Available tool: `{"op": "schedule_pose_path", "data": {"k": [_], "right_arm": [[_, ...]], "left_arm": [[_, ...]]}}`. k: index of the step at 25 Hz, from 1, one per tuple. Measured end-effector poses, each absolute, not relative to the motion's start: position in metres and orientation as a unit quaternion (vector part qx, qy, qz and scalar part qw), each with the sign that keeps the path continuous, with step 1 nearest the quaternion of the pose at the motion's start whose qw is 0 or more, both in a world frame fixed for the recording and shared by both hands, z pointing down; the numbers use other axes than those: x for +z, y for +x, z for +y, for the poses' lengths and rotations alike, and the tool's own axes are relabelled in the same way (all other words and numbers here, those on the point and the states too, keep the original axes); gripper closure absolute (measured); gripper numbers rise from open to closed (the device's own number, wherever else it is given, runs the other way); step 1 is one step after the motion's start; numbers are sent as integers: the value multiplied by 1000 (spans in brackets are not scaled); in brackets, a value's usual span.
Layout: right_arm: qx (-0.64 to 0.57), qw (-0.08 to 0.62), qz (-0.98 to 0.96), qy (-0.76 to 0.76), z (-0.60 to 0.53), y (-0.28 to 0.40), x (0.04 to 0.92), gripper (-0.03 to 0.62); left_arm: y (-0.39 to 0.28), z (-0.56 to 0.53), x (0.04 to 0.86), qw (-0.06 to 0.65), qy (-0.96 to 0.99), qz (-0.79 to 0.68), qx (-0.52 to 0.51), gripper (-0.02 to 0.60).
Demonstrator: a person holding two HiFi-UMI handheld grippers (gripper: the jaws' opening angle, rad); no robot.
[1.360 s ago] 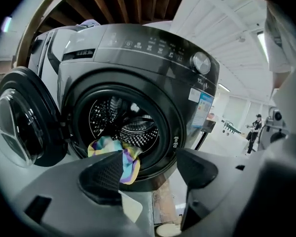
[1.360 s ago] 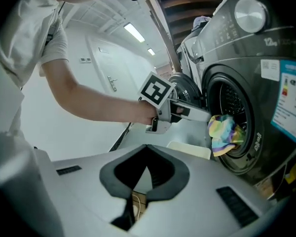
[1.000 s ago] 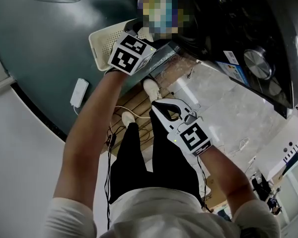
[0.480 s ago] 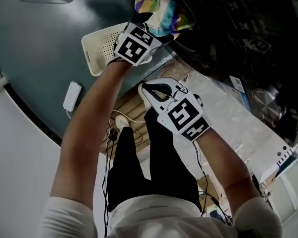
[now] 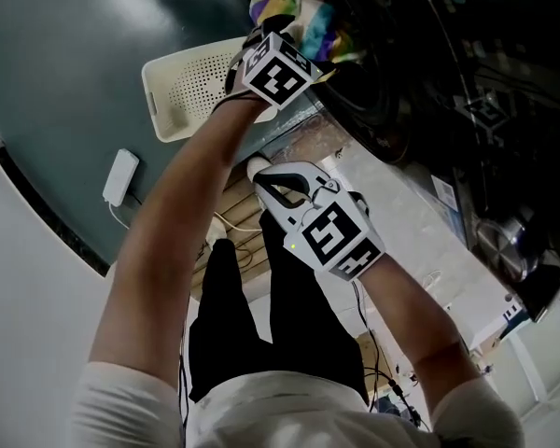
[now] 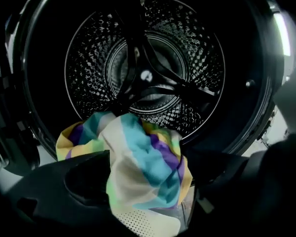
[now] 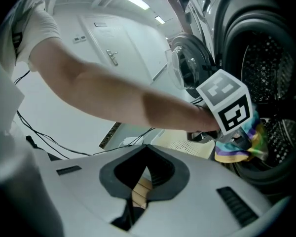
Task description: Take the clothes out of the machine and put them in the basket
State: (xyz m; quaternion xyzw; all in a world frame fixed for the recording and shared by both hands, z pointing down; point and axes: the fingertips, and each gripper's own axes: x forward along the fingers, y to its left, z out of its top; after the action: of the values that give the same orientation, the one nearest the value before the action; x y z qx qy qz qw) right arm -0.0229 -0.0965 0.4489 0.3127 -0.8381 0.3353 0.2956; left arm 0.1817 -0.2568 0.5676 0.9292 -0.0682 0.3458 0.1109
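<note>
Cream perforated plastic at far left: the basket (image 5: 182, 87) sits on the floor, tight against the front of the machine (image 5: 420, 73).

Next to the right is the left gripper (image 6: 150, 162), reaching down to the machine's mouth. Its jaws are opening and already stand wide. The striped cloth (image 5: 303, 17) hangs between them, but the pads are not pinching it.

The cloth, banded in turquoise, purple, yellow and white, is draped over the lower door lip. It is half out of the drum (image 6: 148, 63), and the basket's dotted wall shows just beneath it. No other garment can be seen in the drum.

Lower centre is the right gripper (image 5: 261, 174), held well clear of the machine with its jaws together and nothing in them.

The step in hand is judged to be moving this cloth from the lip to the basket. To do it well:
- Close the left jaws on a thick gathered fold rather than a thin edge.
- Lift until the trailing end clears the lip, so nothing snags.
- Carry it left over the basket's open middle, and open the jaws only once it is there.
- The idle right gripper could gather any tail that still hangs inside the drum.
</note>
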Motion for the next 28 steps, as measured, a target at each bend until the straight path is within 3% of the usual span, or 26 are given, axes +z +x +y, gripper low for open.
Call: {"op": "schedule_pose_path", "data": {"k": [16, 17, 23, 28], "right_arm": [[366, 292, -833, 296, -77, 32, 474, 591], [367, 293, -832, 296, -76, 34, 475, 591], [383, 289, -825, 299, -73, 40, 474, 591], [386, 288, -823, 302, -73, 29, 472, 591]], "left_arm": [[246, -272, 639, 89, 894, -84, 431, 115], [246, -272, 641, 89, 893, -88, 433, 136], [241, -271, 640, 116, 885, -102, 439, 395], [229, -276, 626, 130, 889, -110, 426, 445]]}}
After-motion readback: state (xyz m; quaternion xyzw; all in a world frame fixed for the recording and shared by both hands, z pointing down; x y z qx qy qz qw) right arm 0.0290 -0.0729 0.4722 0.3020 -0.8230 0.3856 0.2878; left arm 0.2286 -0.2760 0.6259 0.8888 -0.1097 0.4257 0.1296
